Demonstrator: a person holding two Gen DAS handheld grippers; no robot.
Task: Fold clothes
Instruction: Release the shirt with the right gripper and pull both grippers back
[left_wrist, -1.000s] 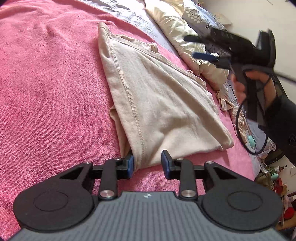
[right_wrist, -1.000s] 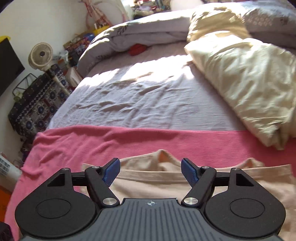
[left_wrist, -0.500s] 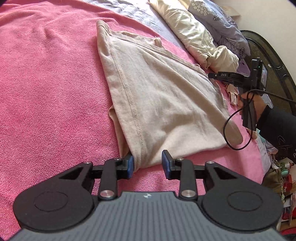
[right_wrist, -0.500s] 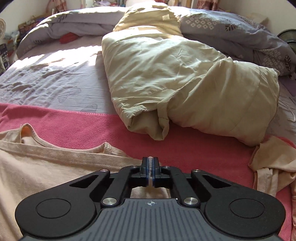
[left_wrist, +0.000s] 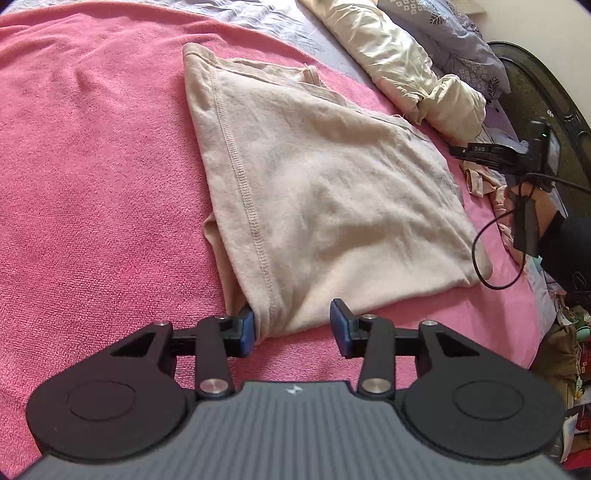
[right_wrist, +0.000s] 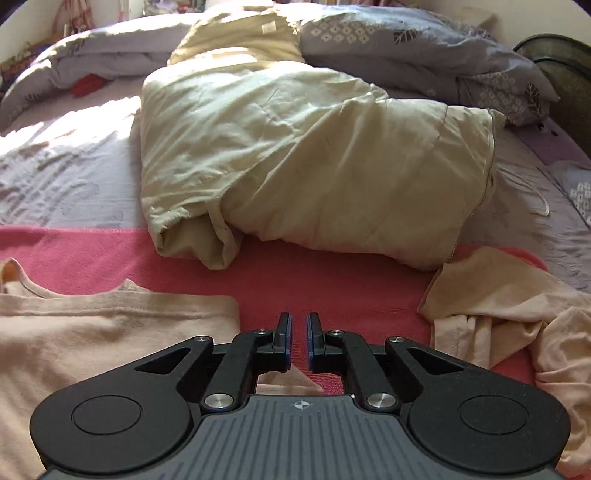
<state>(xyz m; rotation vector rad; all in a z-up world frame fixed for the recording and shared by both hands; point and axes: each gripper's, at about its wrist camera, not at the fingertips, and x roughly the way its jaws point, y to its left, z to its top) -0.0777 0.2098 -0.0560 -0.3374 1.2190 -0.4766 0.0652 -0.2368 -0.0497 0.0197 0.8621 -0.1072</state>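
A beige folded shirt lies flat on the pink blanket. My left gripper sits at its near corner with its jaws opening. The corner lies between them: the left pad still touches the cloth and the right pad stands apart from it. In the right wrist view the shirt is at the lower left. My right gripper hovers over bare pink blanket just off the shirt's right edge. Its jaws are opening from a narrow gap with nothing between them. The left wrist view shows the right gripper held by a hand.
A crumpled beige garment lies on the right of the blanket. Behind it are a cream duvet and a grey patterned quilt. A dark bed frame and clutter on the floor are at the far right.
My left jaws have widened off the shirt corner. The right gripper swung from above the collar to the shirt's right edge, shut, then parted slightly.
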